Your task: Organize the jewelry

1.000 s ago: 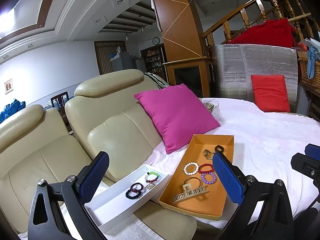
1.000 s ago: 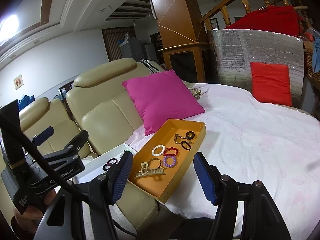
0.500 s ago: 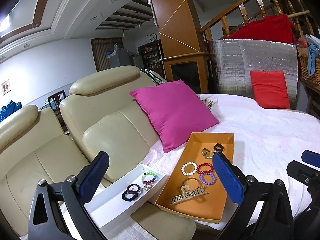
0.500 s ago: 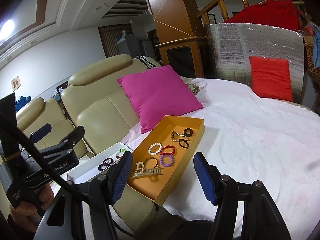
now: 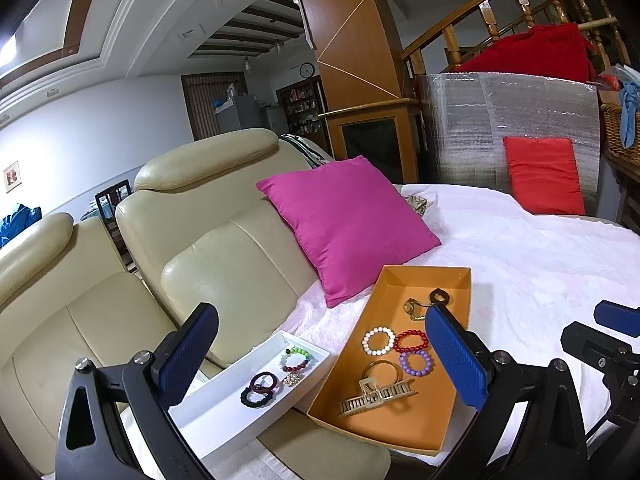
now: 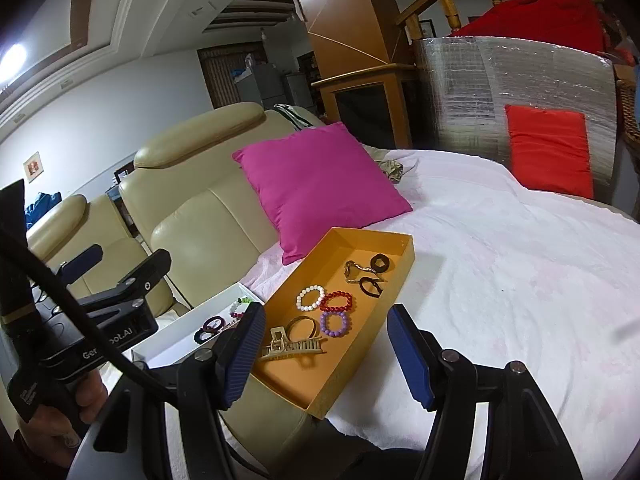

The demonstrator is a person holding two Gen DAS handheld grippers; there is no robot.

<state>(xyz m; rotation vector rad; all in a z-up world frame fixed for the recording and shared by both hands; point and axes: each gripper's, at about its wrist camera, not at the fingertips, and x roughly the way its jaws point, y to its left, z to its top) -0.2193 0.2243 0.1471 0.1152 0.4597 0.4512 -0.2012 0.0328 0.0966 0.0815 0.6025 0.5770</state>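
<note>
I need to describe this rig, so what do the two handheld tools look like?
Both tools, left and right, have black frames, silver bolts and ribbed blue pads. In the right view, the left one shows white lettering and a black cable.

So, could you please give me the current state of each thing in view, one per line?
left hand-held gripper: open, empty.
right hand-held gripper: open, empty.
orange tray: holds white, red and purple bead bracelets, a bangle, a hair claw and dark hair ties.
white tray: holds a multicoloured bead bracelet, dark hair ties and a small sparkly piece.
hair claw: lying flat, untouched.
pink cushion: leaning on the sofa back.
</note>
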